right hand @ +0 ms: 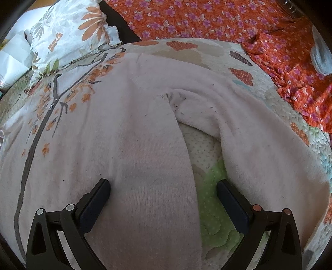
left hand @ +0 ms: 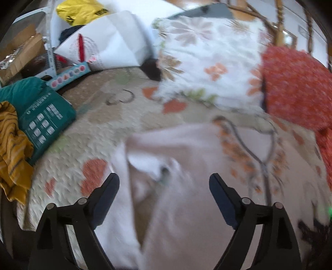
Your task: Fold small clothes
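Pink sweater point(right hand: 134, 135) lies spread beneath both gaping tongs point(left hand: 164, 182) point(right hand: 164, 187).

No text is being shown clearly enough to be read. White printing is being carried by the teal rectangular plastic package point(left hand: 44, 122) far left of the left fingers, and black lettering by the crumpled yellow plastic bag point(left hand: 81, 11) far ahead, both too blurred.
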Motion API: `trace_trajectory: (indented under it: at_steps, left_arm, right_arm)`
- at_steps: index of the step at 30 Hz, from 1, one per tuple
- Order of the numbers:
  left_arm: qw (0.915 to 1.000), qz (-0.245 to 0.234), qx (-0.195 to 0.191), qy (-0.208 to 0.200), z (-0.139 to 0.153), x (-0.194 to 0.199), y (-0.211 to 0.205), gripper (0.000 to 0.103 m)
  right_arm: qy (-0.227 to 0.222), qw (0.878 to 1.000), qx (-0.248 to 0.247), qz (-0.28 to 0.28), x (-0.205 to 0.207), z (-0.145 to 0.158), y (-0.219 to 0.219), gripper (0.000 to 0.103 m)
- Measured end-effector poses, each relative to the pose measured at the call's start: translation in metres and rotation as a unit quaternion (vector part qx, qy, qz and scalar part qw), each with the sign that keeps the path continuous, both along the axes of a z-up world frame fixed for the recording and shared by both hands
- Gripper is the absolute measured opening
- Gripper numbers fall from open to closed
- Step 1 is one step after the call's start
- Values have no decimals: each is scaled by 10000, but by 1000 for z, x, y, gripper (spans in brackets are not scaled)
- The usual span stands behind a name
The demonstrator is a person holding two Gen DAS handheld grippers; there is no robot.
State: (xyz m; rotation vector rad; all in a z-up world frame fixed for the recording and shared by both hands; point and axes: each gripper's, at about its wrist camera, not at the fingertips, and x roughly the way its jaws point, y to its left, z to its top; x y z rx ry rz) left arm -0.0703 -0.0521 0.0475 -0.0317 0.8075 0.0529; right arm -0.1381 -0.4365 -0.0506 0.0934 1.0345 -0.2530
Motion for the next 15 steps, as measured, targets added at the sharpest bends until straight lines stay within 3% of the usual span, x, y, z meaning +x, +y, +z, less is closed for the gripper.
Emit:
trace_trajectory:
  at_steps: [4, 8, 15]
  left_arm:
    - [9986, -399, -153, 320, -20, -19, -28, 88]
    - [9958, -777, 106, 473, -40, -28, -50, 88]
    - [9935, -852, 133, 742, -67, -22, -55, 88]
  right_arm:
    - [171, 9998, -61, 54, 1, -1, 1, 103]
    - [97, 9999, 109, 75, 2, 1, -1, 103]
    - [-42, 9999, 34, 96, -6, 13, -3, 100]
